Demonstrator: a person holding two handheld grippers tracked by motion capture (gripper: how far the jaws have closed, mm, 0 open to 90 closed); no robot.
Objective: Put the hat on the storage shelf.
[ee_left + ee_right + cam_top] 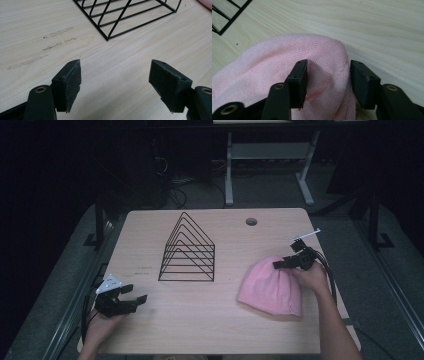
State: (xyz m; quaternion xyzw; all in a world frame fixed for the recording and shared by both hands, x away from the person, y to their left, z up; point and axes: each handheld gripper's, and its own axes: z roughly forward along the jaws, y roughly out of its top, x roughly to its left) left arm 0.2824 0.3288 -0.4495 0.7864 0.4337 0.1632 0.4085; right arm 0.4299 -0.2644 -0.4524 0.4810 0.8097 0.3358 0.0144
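Pale wood table [200,330] with cable hole [251,221] far right; dark room, white desk legs [229,170] beyond. Black wire rack [187,251] at centre. Pink knit hat [272,287] lies flat, near right. Right tongs [286,263] at its far edge, half-closed, a fold of hat bunched between them; pad contact unclear. Left tongs [136,301] near left, wide, holding nothing.

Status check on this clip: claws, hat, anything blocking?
Right claw straddling a fold of the pink beanie, pads not clamped yet. Left claw open over bare table. Wire rack stands apart, nothing blocking.
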